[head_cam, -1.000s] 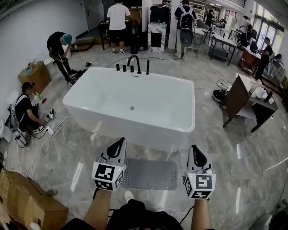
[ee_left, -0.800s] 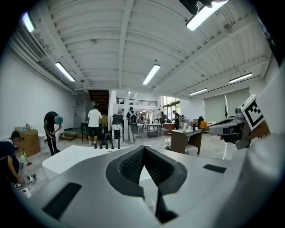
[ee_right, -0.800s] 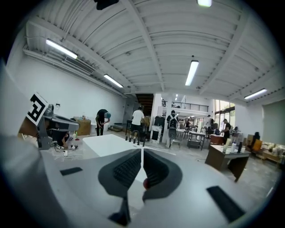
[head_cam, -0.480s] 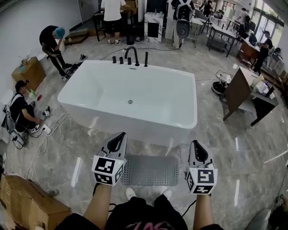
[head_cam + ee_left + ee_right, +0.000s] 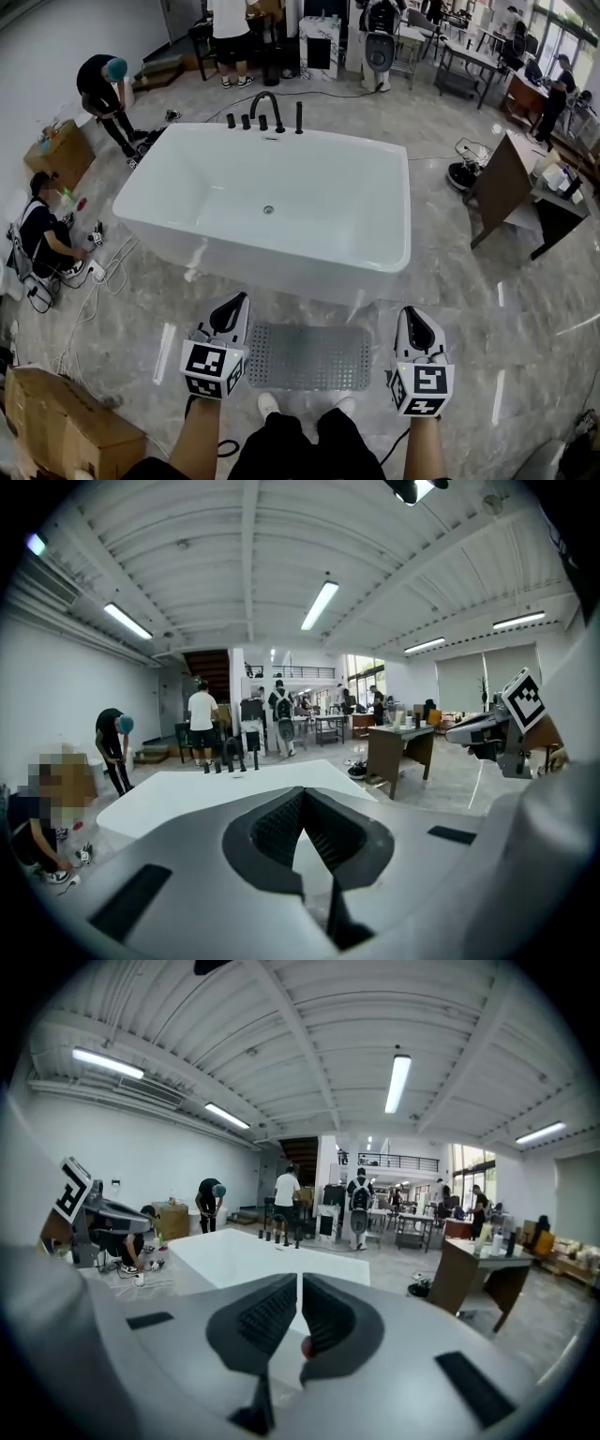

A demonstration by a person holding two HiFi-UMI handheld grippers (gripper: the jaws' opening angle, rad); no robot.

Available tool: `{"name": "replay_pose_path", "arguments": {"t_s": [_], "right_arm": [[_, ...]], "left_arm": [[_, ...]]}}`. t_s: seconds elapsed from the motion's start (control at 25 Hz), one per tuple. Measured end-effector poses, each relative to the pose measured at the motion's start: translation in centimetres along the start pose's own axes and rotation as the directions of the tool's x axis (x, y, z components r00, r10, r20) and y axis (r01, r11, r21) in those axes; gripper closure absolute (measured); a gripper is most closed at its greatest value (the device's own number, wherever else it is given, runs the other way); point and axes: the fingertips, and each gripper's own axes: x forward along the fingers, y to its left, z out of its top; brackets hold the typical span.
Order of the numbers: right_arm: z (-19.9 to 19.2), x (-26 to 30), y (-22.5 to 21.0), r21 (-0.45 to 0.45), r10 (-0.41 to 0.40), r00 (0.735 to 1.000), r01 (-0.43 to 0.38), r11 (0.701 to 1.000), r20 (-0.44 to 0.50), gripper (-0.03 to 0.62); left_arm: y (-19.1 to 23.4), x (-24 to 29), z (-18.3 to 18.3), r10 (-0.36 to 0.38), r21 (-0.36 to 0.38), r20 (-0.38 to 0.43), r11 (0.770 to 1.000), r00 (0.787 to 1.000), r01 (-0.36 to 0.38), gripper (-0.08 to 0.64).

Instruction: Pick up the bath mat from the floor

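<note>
A white bathtub (image 5: 272, 206) stands on the marble floor (image 5: 469, 309). In front of it the grey bath mat (image 5: 309, 356) lies flat on the floor. The left gripper (image 5: 234, 305) and the right gripper (image 5: 412, 317) hover at either side of the mat, fingers closed together, holding nothing.

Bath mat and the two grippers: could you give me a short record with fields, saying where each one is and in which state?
bath mat: grey, flat on the floor in front of the white bathtub, not held
left gripper: jaws shut, empty, by the mat's left edge in the head view
right gripper: jaws shut, empty, to the right of the mat
bathtub: empty
task status: mat not yet picked up
</note>
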Motion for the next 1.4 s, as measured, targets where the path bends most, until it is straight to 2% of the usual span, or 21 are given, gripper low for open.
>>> {"name": "replay_pose_path", "arguments": {"t_s": [0.12, 0.32, 0.56, 0.8, 0.92, 1.16, 1.32, 1.4], "right_arm": [[-3.2, 1.3, -0.8, 0.026, 0.003, 0.999, -0.002, 1.000, -0.050, 0.569], [-9.7, 3.9, -1.7, 0.014, 0.009, 0.994, -0.007, 1.000, -0.108, 0.569], [-18.5, 7.7, -1.6, 0.045, -0.004, 0.988, 0.011, 0.999, -0.152, 0.569], [-29.9, 12.0, -1.2, 0.051, -0.001, 0.982, 0.011, 0.999, -0.189, 0.569], [-35.0, 13.9, -1.4, 0.090, -0.002, 0.981, 0.020, 0.996, -0.192, 0.569], [-44.0, 17.2, -1.8, 0.080, -0.017, 0.976, 0.035, 0.996, -0.215, 0.569], [-49.6, 20.0, -1.3, 0.059, -0.036, 0.976, 0.050, 0.997, -0.215, 0.569], [-52.0, 21.7, -1.1, 0.074, -0.037, 0.979, 0.053, 0.996, -0.200, 0.569]], "left_arm": [[0.1, 1.1, -3.1, 0.007, -0.019, -0.053, 1.000, 0.999, -0.008, 0.560], [-0.3, 3.7, -10.1, 0.026, -0.046, -0.112, 0.998, 0.993, -0.031, 0.560], [0.6, 7.1, -20.5, 0.048, -0.056, -0.170, 0.997, 0.984, -0.058, 0.560], [1.6, 10.4, -31.3, 0.082, 0.032, -0.181, 0.996, 0.980, -0.077, 0.560], [1.7, 12.0, -36.7, 0.087, 0.042, -0.192, 0.996, 0.978, -0.080, 0.560], [2.0, 15.5, -46.0, 0.098, 0.043, -0.200, 0.995, 0.975, -0.091, 0.560], [2.8, 18.1, -52.0, 0.102, 0.138, -0.188, 0.987, 0.977, -0.077, 0.560], [3.5, 19.4, -55.0, 0.115, 0.117, -0.177, 0.989, 0.977, -0.095, 0.560]]}}
